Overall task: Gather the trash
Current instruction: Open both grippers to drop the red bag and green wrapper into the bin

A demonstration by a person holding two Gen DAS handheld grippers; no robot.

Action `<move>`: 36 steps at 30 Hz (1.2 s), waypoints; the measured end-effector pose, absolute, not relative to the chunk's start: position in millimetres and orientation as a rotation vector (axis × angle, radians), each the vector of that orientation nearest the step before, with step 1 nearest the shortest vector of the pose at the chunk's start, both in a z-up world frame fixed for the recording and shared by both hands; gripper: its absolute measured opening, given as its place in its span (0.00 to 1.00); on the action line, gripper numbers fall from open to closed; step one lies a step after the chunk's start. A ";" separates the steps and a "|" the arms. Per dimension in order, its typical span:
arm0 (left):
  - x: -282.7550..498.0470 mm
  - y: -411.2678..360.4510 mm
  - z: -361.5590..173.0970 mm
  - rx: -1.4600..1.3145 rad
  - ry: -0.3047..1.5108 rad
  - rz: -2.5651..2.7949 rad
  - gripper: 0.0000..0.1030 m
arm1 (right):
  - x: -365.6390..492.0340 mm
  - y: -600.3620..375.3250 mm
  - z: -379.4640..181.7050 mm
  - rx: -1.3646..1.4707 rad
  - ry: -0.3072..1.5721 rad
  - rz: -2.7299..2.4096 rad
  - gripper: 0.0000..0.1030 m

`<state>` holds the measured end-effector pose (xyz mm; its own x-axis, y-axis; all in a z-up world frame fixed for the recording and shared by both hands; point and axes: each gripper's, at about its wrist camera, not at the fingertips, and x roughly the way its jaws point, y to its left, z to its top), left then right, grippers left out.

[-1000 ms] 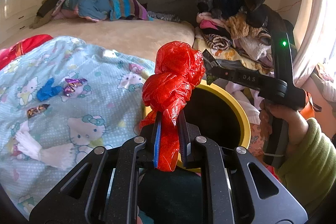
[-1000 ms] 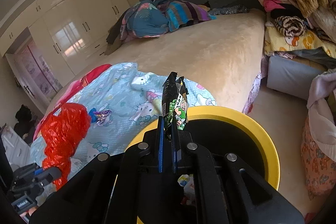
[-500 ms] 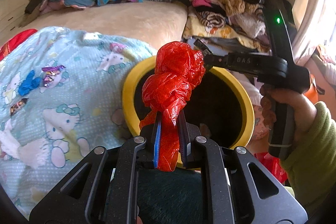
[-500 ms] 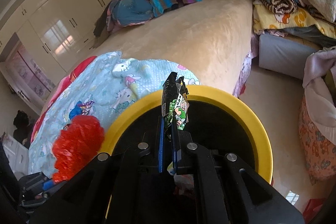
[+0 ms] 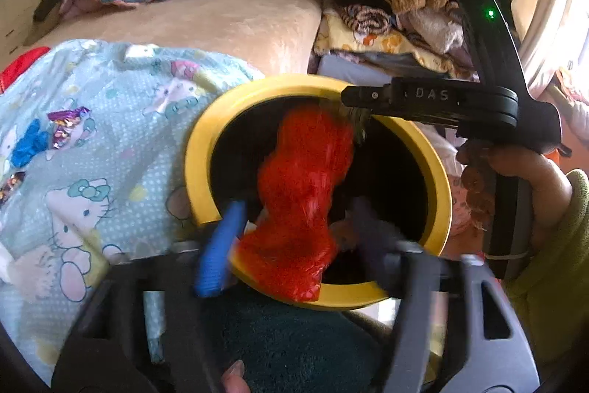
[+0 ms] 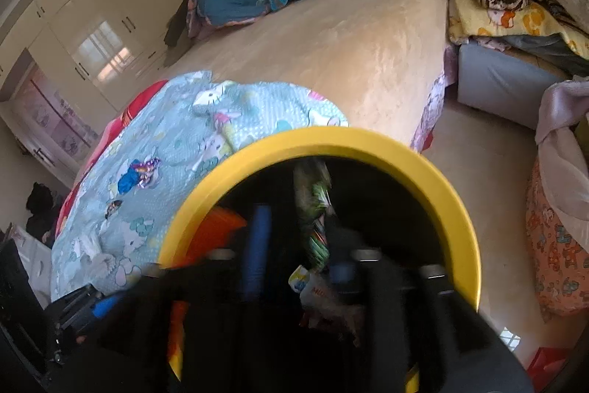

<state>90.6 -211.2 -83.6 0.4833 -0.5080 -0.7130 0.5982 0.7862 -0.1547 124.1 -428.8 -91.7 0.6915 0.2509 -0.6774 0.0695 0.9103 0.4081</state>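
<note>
Red plastic bag (image 5: 302, 197) hangs blurred between the spread fingers of the left hand-held gripper (image 5: 294, 227), over the yellow-rimmed bin (image 5: 198, 172); jaws have just been opening. Right hand-held gripper (image 6: 294, 245), also just opening, has a green wrapper (image 6: 313, 205) loose between its fingers above the bin.

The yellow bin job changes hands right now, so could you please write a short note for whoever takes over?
Left tool: jaws have just been opening, red plastic bag dropping between them into the yellow bin.
Right tool: jaws have just been opening, green snack wrapper falling into the bin.
Done: both pieces released over the bin.
Left: blue wrapper, purple wrapper and a dark one on the blanket.
</note>
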 end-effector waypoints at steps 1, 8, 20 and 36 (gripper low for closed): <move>88.4 -211.0 -80.3 0.123 0.810 -0.675 0.60 | 123.4 -428.6 -88.6 0.422 0.796 0.100 0.48; 75.2 -195.7 -52.2 0.104 0.688 -0.636 0.89 | 118.4 -424.1 -65.6 0.394 0.717 0.082 0.61; 76.2 -158.9 -29.1 0.053 0.624 -0.525 0.89 | 116.3 -389.9 -41.2 0.339 0.658 0.146 0.73; 77.9 -101.8 -6.3 -0.003 0.521 -0.376 0.89 | 122.6 -341.5 -30.0 0.328 0.615 0.247 0.77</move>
<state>77.9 -101.8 -6.3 0.8007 -0.3516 -0.4849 0.3502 0.9316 -0.0974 122.6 -341.5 -30.0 0.7903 0.3216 -0.5214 -0.1289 0.9194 0.3717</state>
